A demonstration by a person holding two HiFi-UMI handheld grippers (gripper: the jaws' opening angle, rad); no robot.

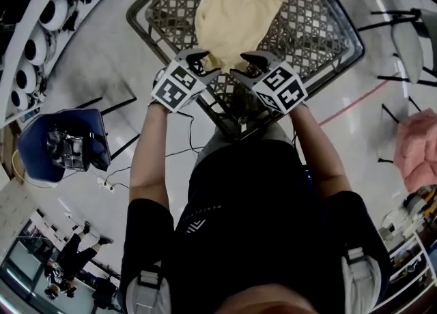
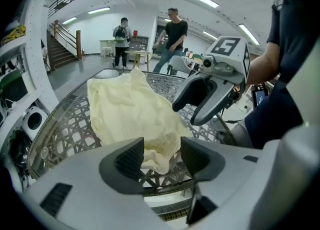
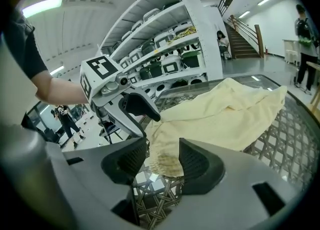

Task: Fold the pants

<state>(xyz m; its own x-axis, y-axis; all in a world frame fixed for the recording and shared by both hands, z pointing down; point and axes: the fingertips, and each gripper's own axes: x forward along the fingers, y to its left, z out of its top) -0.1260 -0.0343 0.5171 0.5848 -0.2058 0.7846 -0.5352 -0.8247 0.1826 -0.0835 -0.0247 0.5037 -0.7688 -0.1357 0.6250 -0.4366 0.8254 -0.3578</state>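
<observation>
The pants [image 1: 239,12] lie on the table [image 1: 321,26] at top centre, their near edge between the wide-open jaws of the left gripper [image 1: 203,63] and right gripper [image 1: 247,65], seemingly ready to take hold for a fold, which calls for both to close on the cloth.

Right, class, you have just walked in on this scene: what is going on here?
A person stands at a lattice-topped table on which pale yellow pants lie loosely spread, not yet folded. The left gripper and the right gripper are both at the near edge of the pants. Each has its fingers apart with the cloth's edge between them, not clamped.
</observation>
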